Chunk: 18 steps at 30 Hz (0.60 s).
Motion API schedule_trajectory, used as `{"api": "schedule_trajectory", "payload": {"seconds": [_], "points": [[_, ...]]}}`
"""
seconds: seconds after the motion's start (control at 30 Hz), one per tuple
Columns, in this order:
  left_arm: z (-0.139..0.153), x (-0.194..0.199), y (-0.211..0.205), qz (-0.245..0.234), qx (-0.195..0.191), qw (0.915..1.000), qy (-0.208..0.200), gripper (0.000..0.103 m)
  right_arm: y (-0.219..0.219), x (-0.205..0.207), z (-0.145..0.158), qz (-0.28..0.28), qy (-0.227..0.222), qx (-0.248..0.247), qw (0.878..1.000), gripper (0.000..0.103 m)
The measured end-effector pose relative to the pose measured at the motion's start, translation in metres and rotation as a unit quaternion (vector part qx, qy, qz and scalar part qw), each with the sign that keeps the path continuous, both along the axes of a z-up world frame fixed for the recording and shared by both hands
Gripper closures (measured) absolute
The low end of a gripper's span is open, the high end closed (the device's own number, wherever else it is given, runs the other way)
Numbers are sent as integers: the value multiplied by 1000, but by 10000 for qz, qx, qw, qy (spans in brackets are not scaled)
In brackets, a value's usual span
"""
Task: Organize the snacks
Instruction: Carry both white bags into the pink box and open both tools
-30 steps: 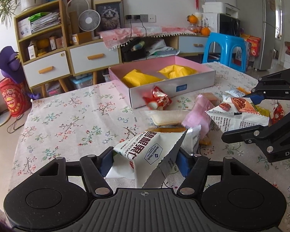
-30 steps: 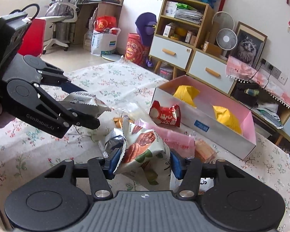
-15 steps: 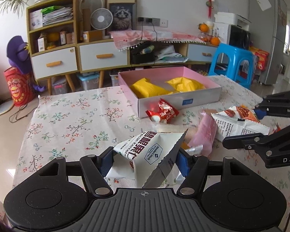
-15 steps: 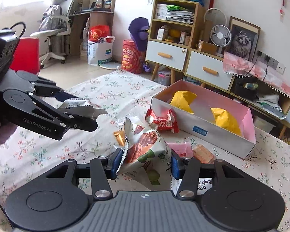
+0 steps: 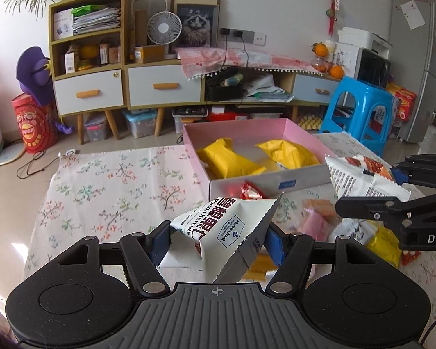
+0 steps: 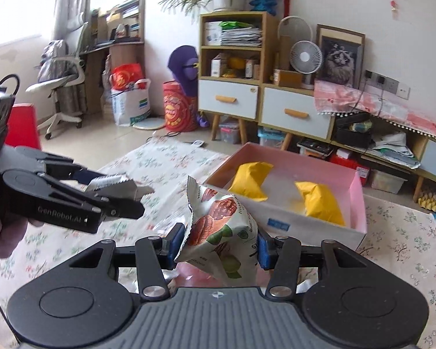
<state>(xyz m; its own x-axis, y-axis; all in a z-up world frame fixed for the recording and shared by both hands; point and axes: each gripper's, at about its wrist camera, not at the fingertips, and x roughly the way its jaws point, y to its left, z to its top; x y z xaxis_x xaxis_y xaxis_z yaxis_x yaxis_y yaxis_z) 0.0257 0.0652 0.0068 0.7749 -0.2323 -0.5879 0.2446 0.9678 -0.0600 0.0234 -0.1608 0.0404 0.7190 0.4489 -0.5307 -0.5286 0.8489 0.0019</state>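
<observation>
My left gripper [image 5: 218, 238] is shut on a white pecan kernel packet [image 5: 226, 226], held above the floral table. My right gripper [image 6: 218, 245] is shut on a white nut packet with walnut pictures [image 6: 221, 232], also lifted. Each gripper shows in the other's view: the right one [image 5: 392, 192] with its packet [image 5: 360, 177] at the right edge, the left one [image 6: 116, 197] at the left. A pink open box [image 5: 261, 157] holding two yellow packets [image 5: 226, 160] stands ahead; it also shows in the right wrist view [image 6: 360, 203].
Loose snacks lie on the table in front of the box: a red packet [image 5: 250, 193], a pink one [image 5: 316, 225], an orange one [image 5: 318, 205] and a yellow one [image 5: 383, 241]. A blue stool [image 5: 360, 107] stands beyond the table's right side.
Both grippers have risen with their packets and moved towards the pink box, which now sits larger and closer in both views. The grips have not changed.
</observation>
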Motion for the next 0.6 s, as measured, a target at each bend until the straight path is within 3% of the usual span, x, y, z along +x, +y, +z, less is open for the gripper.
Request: {"api": "schedule_trajectory", "payload": {"seconds": [0.37, 0.6], "points": [[14, 36, -26, 220, -202, 9996, -1, 38, -19, 42, 7, -629, -41, 188, 9978, 66], [12, 61, -51, 237, -149, 9996, -77, 38, -42, 81, 4, -1196, 331, 588, 9905, 66]]}}
